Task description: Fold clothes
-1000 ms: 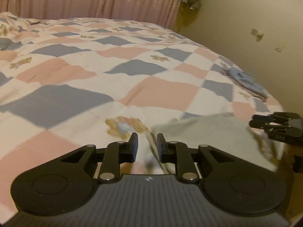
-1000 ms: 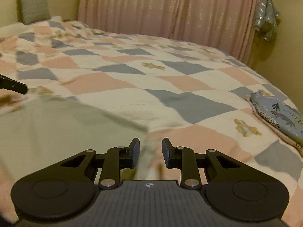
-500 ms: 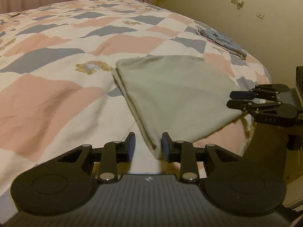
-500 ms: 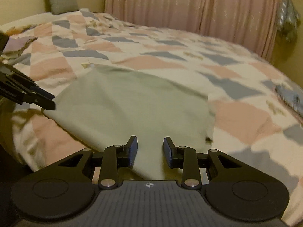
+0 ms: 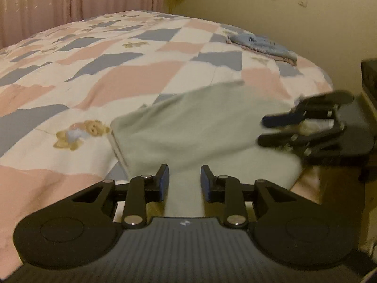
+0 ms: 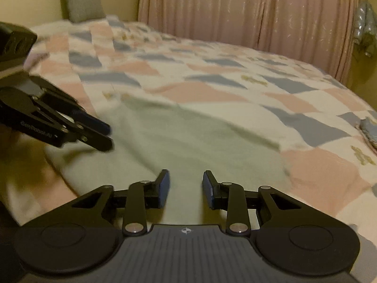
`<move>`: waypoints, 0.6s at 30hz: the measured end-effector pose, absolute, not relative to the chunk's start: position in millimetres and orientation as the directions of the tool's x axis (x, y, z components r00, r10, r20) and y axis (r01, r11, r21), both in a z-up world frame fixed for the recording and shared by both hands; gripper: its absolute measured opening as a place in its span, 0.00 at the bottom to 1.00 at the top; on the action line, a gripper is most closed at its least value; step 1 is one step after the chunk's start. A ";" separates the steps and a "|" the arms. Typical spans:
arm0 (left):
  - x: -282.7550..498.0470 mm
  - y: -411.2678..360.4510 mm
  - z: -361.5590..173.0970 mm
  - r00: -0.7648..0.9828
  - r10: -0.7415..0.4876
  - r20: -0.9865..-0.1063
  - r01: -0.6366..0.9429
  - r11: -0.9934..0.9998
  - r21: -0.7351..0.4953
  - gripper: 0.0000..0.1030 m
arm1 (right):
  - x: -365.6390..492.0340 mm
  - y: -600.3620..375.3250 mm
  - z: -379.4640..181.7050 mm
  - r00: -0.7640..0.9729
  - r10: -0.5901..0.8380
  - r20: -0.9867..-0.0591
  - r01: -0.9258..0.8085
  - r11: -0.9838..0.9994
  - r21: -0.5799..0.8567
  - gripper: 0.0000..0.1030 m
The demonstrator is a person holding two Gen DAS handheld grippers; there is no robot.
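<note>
A pale green cloth (image 5: 188, 127) lies spread and folded flat on the patchwork quilt (image 5: 117, 75), near the bed's front edge. My left gripper (image 5: 184, 181) hovers open over the cloth's near edge, with fabric visible under the gap between its fingers. The right gripper (image 5: 262, 129) shows blurred at the cloth's right side, its fingers slightly apart. In the right wrist view the same cloth (image 6: 200, 146) fills the foreground. There my right gripper (image 6: 186, 184) is open above it, and the left gripper (image 6: 107, 136) reaches in over the cloth's left corner.
A folded blue patterned garment (image 5: 261, 47) sits at the bed's far right edge, also visible as a blue garment (image 6: 371, 129) at the right border. Pink curtains (image 6: 247, 11) and a grey pillow (image 6: 82, 2) stand behind the bed. A dark box (image 5: 370, 75) is beside the bed.
The cloth went from raised and blurred to lying flat on the quilt. Both grippers have since moved in over its near edge, and the right one has come closer to the left.
</note>
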State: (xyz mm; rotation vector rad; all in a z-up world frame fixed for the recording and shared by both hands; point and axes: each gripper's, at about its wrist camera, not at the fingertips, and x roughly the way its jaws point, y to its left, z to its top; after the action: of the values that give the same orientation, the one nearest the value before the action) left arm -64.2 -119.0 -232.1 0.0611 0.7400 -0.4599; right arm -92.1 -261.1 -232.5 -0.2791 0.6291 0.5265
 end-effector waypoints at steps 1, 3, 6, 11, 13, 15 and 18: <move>-66.1 -114.4 -231.8 0.645 -0.382 -0.662 0.421 0.900 -0.109 0.26 | -92.8 -269.7 -234.2 0.689 0.370 -0.623 -0.535 0.839 -0.094 0.30; -68.9 -106.9 -228.9 0.652 -0.368 -0.663 0.408 0.907 -0.103 0.24 | -93.2 -286.7 -234.9 0.697 0.348 -0.626 -0.512 0.854 -0.096 0.30; -71.8 -97.7 -221.2 0.669 -0.329 -0.667 0.377 0.923 -0.078 0.22 | -90.9 -308.3 -228.6 0.712 0.326 -0.622 -0.470 0.879 -0.078 0.30; -53.2 -105.6 -207.0 0.702 -0.321 -0.636 0.377 0.925 -0.051 0.21 | -65.3 -303.7 -205.5 0.742 0.370 -0.560 -0.454 0.891 -0.012 0.30; -40.8 -112.7 -210.7 0.696 -0.300 -0.653 0.381 0.924 -0.018 0.22 | -50.8 -287.5 -206.5 0.735 0.373 -0.566 -0.484 0.874 -0.052 0.30; -27.9 -119.6 -219.4 0.680 -0.258 -0.686 0.380 0.925 0.028 0.23 | -36.6 -271.8 -210.9 0.726 0.361 -0.586 -0.509 0.854 -0.105 0.30; -22.0 -109.8 -228.0 0.673 -0.245 -0.698 0.356 0.935 0.015 0.23 | -17.8 -271.6 -227.0 0.722 0.298 -0.625 -0.477 0.868 -0.138 0.29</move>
State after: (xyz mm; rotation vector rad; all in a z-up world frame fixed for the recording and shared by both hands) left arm -22.0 -109.8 -228.0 0.1545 0.7607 -0.3394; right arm -17.8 -271.6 -227.0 -0.3006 0.6319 0.4350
